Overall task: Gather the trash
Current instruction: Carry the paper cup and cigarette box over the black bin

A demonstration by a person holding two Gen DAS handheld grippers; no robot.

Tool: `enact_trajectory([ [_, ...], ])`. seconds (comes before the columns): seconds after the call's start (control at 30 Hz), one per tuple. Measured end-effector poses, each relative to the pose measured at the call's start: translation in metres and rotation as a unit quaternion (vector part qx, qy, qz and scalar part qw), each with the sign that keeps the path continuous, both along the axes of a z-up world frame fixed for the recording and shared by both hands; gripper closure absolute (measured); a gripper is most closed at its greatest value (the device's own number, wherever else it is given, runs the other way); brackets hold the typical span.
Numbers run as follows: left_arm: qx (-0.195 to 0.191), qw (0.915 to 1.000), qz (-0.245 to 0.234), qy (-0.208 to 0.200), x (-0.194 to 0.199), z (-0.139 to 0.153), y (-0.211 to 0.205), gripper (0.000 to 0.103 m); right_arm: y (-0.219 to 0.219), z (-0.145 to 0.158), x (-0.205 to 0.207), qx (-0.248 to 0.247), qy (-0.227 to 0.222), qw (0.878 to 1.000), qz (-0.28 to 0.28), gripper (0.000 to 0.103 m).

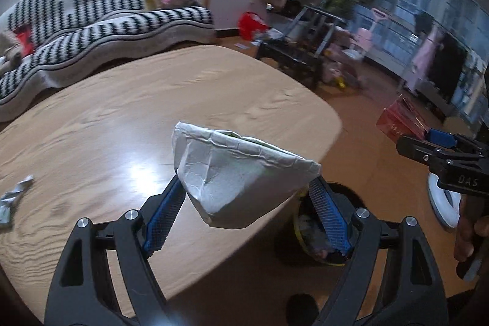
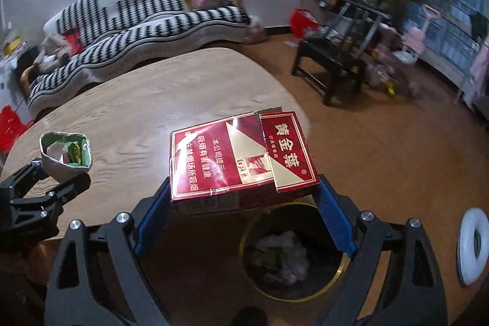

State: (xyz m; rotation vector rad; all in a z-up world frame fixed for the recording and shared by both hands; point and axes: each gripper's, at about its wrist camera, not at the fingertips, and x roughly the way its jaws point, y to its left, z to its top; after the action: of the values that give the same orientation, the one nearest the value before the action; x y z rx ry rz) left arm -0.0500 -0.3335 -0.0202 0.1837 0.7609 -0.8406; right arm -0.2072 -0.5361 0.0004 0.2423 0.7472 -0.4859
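My left gripper (image 1: 244, 191) is shut on a crumpled white paper cup (image 1: 235, 176), held above the near edge of the wooden table (image 1: 152, 112). The cup also shows in the right wrist view (image 2: 65, 156), with green and pink scraps inside. My right gripper (image 2: 244, 191) is shut on a red and gold cigarette carton (image 2: 241, 158), held above the black trash bin (image 2: 293, 252) that has a gold rim and wrappers inside. The carton (image 1: 400, 121) and right gripper (image 1: 428, 145) show at the right of the left wrist view. The bin (image 1: 318, 234) lies below the cup.
A small silver wrapper (image 1: 12, 197) lies on the table's left side. A black-and-white sofa (image 2: 137, 20) stands behind the table. A dark stool (image 2: 330, 63) and toys stand on the floor at right. A white ring (image 2: 472, 246) lies on the floor by the bin.
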Motion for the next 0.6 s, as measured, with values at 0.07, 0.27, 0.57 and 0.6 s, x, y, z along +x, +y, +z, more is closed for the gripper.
enact_trajectory([
  [0.07, -0.002, 0.9999, -0.014, 0.007, -0.008, -0.005, -0.016, 0.023, -0.014, -0.004, -0.013, 0.006, 0.004, 1.0, -0.018, 0.017],
  [0.27, -0.003, 0.9971, -0.072, 0.026, -0.043, -0.027, -0.073, 0.023, -0.054, -0.015, -0.049, 0.047, 0.012, 0.996, -0.07, 0.017],
  [0.57, 0.02, 0.9925, -0.111, 0.045, -0.065, -0.059, -0.119, 0.023, -0.073, -0.026, -0.063, 0.068, 0.024, 0.993, -0.098, 0.017],
  [0.6, 0.022, 0.9921, -0.114, 0.047, -0.066, -0.061, -0.123, 0.022, -0.075, -0.027, -0.064, 0.069, 0.025, 0.992, -0.1, 0.017],
])
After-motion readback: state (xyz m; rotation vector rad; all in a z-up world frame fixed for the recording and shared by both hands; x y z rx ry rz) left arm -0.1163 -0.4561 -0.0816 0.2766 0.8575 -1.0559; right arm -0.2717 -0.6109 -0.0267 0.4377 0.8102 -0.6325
